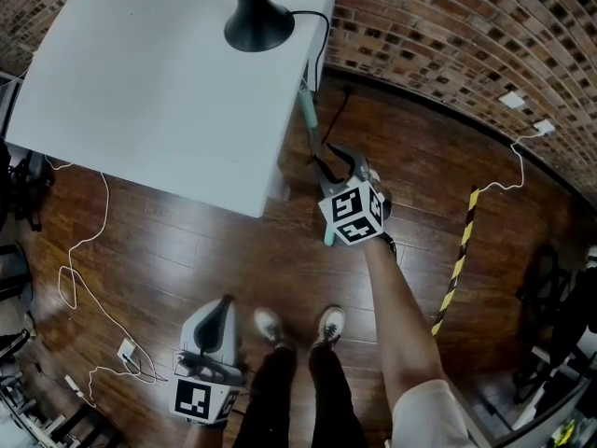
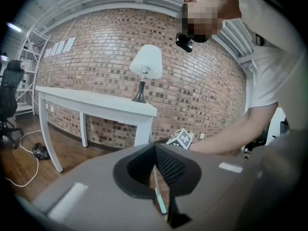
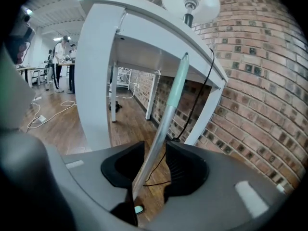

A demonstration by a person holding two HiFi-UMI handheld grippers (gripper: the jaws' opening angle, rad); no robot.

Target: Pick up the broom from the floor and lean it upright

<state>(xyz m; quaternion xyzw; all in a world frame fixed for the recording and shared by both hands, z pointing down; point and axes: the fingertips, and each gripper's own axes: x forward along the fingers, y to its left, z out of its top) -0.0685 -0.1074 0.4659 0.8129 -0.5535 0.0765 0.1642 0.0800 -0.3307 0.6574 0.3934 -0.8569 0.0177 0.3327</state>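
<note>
Support for the silver, mint-tipped broom pole is given by the white desk, right tongs spread wide around it.

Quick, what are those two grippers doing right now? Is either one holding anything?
Left gripper: closed, holding nothing.
Right gripper: open, with the broom handle standing between its jaws, not clamped.
</note>
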